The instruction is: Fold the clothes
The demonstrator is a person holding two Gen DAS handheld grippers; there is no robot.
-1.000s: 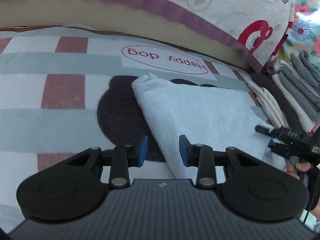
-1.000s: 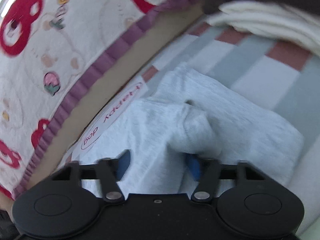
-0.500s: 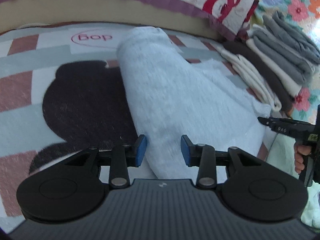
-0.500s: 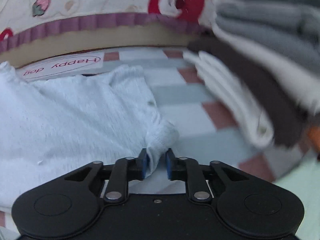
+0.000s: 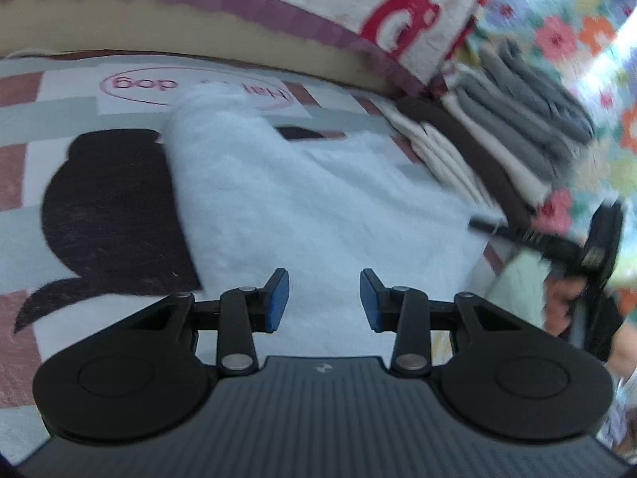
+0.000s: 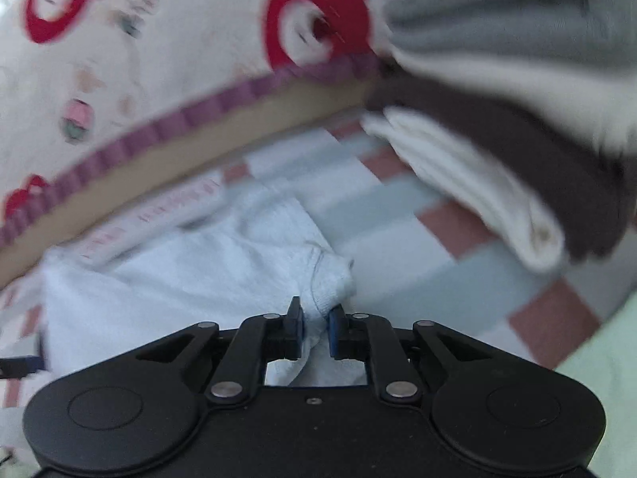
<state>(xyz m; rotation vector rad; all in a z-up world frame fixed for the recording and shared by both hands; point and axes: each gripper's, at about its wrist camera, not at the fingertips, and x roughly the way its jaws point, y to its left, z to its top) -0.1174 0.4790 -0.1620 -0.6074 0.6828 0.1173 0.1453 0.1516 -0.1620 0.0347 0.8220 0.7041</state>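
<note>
Folding is mid-way, we judge: one pale white-blue fleecy garment (image 5: pixel 302 203) lies on the pink, grey and white checked blanket w/ a dark dog print (image 5: pixel 99 215), partly doubled over, its rolled edge toward the "Happy dog" label (image 5: pixel 159 87). Our right gripper (image 6: pixel 315 324) has its jaws pressed together on a corner of that garment, fabric bunched between the blue pads. Our left gripper (image 5: pixel 323 298) hovers over the near edge w/ jaws spread, nothing between them.

Next move, prob.: carry the pinched corner across to meet the opposite edge, while the left one comes down to pin or grab the near side so the layers don't slide.

Count: 1 garment in hand, 2 grippers, 1 stack of folded cream, brown and grey clothes (image 5: pixel 497 135) just right of it; we can't count its layers reliably. 1 bear-print quilt (image 6: pixel 139 59) behind.
</note>
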